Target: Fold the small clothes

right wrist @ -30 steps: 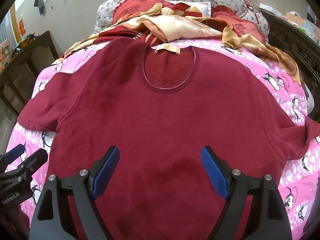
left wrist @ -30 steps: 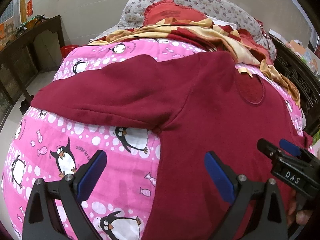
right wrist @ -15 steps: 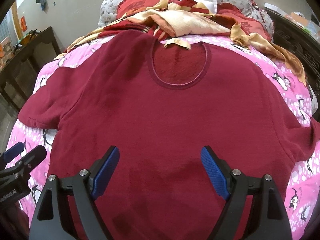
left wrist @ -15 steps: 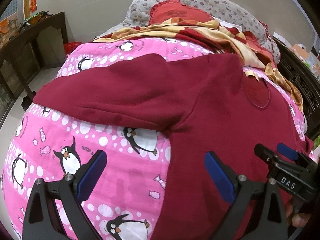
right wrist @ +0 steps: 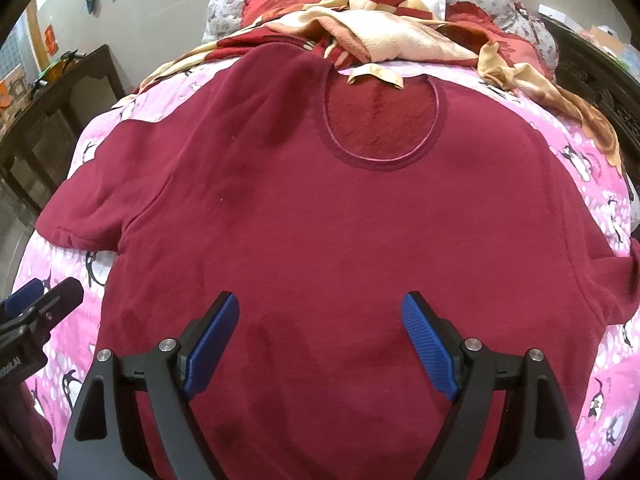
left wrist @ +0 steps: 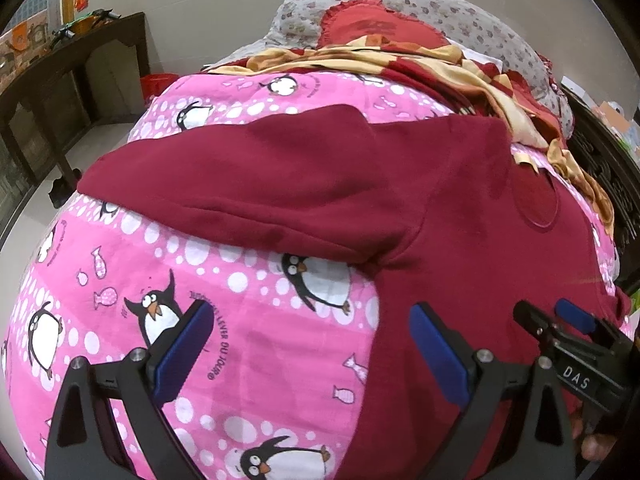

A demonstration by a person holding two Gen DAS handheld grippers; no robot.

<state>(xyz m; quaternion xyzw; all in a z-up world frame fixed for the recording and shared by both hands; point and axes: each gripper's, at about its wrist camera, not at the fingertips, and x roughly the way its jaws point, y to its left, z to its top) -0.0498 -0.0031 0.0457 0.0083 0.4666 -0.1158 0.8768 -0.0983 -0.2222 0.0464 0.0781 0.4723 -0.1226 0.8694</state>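
A dark red short-sleeved shirt (right wrist: 340,220) lies flat, front up, on a pink penguin-print bedcover (left wrist: 248,344), its round neckline (right wrist: 380,120) at the far side. Its left sleeve (left wrist: 240,184) is spread out toward the left edge of the bed. My left gripper (left wrist: 312,348) is open and empty, over the bedcover just left of the shirt's side edge. My right gripper (right wrist: 320,336) is open and empty, above the lower middle of the shirt. The right gripper also shows at the right of the left wrist view (left wrist: 560,332).
A heap of red and yellow cloth (right wrist: 384,36) and flowered pillows (left wrist: 400,4) lie at the head of the bed. A dark wooden cabinet (left wrist: 60,92) stands at the left by the wall. A dark carved bed frame (left wrist: 608,168) runs along the right.
Both grippers have moved a little forward and to the left over the bed; the shirt looks nearer. Both stayed open. The shirt has not moved.
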